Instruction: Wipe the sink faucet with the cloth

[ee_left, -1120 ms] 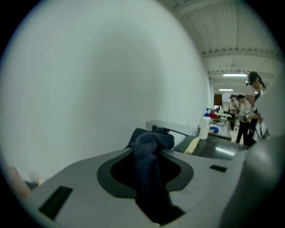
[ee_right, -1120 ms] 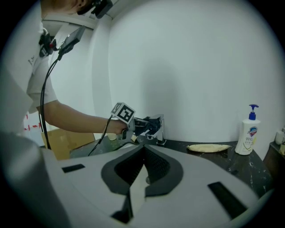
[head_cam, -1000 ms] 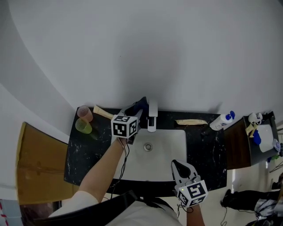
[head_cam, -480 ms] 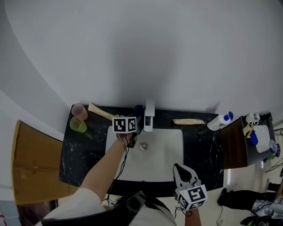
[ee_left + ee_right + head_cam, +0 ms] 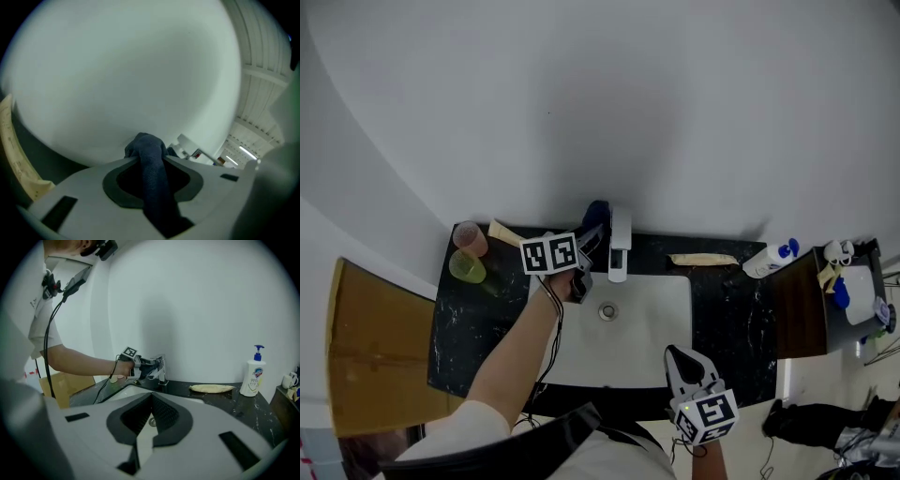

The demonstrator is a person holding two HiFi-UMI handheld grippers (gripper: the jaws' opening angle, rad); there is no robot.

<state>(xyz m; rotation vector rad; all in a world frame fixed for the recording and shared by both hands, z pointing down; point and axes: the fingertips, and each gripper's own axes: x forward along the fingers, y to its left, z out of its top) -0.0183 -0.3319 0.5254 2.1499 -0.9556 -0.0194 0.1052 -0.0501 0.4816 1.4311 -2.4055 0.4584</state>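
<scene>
The chrome faucet (image 5: 620,244) stands at the back of the white sink (image 5: 661,323). My left gripper (image 5: 591,232) is shut on a dark blue cloth (image 5: 596,212) and holds it against the faucet's left side, near its base. In the left gripper view the cloth (image 5: 153,183) runs between the jaws and bunches past their tips, with part of the faucet (image 5: 186,143) just behind. My right gripper (image 5: 686,359) hovers over the sink's front right edge, shut with nothing in it. From the right gripper view the faucet (image 5: 161,367) and the left gripper (image 5: 140,364) show beyond my shut jaws.
On the black counter (image 5: 731,319) stand a pink cup (image 5: 471,236) and a green cup (image 5: 467,268) at the left, with a beige rag (image 5: 510,234) behind them. Another beige rag (image 5: 703,259) and a soap bottle (image 5: 766,260) lie right of the faucet. A dark side shelf (image 5: 825,305) adjoins at right.
My left gripper has rolled and its marker cube has shifted left, with the cloth still held beside the faucet. The right gripper has stayed in place.
</scene>
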